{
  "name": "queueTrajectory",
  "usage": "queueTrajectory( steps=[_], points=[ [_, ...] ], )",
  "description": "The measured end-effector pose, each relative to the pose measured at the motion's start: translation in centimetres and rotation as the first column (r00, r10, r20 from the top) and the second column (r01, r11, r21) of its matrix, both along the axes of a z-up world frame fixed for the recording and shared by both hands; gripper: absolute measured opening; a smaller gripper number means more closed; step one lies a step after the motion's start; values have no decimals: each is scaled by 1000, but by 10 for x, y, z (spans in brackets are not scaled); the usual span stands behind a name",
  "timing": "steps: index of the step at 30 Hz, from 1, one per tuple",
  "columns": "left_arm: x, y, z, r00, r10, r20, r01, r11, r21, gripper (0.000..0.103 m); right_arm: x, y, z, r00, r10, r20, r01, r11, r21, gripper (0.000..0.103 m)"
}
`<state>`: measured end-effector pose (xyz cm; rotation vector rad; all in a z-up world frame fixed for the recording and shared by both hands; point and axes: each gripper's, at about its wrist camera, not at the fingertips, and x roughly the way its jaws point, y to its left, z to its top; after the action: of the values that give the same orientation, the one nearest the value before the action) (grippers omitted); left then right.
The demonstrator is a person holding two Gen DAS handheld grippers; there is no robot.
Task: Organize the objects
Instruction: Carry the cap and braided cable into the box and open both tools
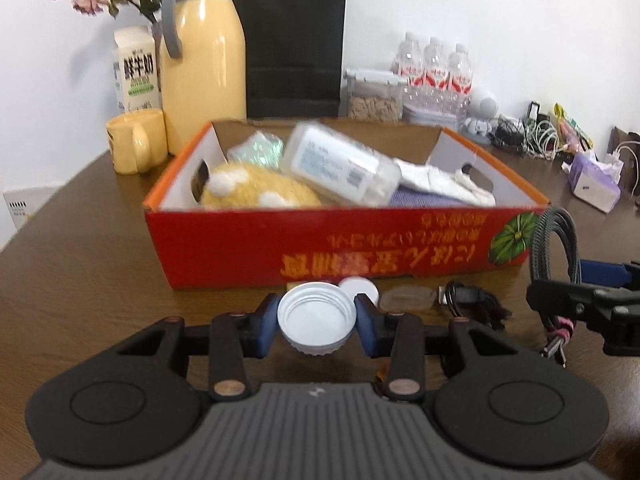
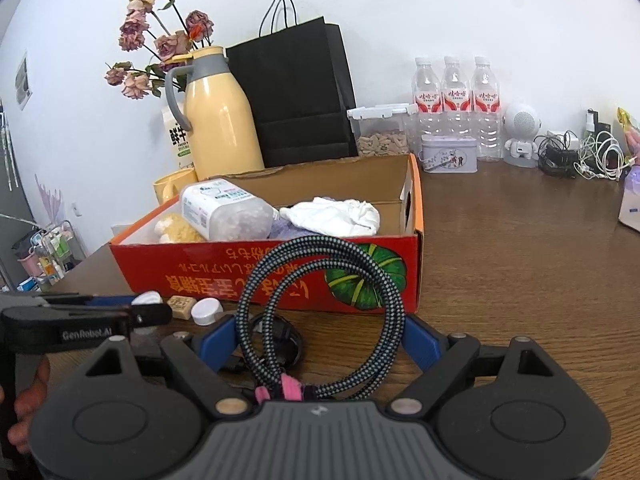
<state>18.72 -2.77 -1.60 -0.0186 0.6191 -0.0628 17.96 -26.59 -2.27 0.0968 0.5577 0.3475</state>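
Note:
My left gripper (image 1: 316, 320) is shut on a white screw lid (image 1: 316, 318); its blue pads (image 1: 269, 322) press on both sides of the lid, just in front of the red cardboard box (image 1: 320, 248). The box holds a yellow plush (image 1: 260, 190), a clear plastic bottle (image 1: 340, 164) and a white cloth (image 1: 440, 180). My right gripper (image 2: 320, 336) is shut on an upright coil of braided cable (image 2: 320, 312) tied with a pink strap, near the box's front right corner. A small white cap (image 1: 360, 288), a translucent lid (image 1: 406, 298) and a black cable (image 1: 472, 300) lie on the table.
Behind the box stand a yellow thermos (image 1: 204, 56), a yellow mug (image 1: 136, 140), a milk carton (image 1: 134, 68), a black paper bag (image 1: 294, 40), a snack container (image 1: 374, 94) and water bottles (image 2: 456, 96). A tin (image 2: 450, 154), tangled chargers (image 2: 576, 156) and a tissue pack (image 1: 594, 180) are at the right.

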Motion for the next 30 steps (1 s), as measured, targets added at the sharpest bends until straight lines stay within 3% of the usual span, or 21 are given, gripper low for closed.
queueTrajectory(
  steps=[7, 15, 22, 30],
  points=[
    [4, 14, 37, 991, 24, 130, -24, 1000, 4, 41, 1, 5, 20, 999, 25, 33, -26, 999, 26, 87],
    [27, 24, 66, 974, 51, 223, -46, 999, -25, 41, 20, 22, 59, 990, 38, 137, -38, 999, 4, 87],
    [59, 28, 73, 971, 76, 228, -68, 997, -46, 41, 66, 29, 77, 990, 3, 144, -2, 1000, -4, 87],
    [98, 38, 60, 974, 137, 181, -123, 988, -88, 41, 129, 39, 57, 998, -46, 53, 48, 998, -27, 87]
  ],
)
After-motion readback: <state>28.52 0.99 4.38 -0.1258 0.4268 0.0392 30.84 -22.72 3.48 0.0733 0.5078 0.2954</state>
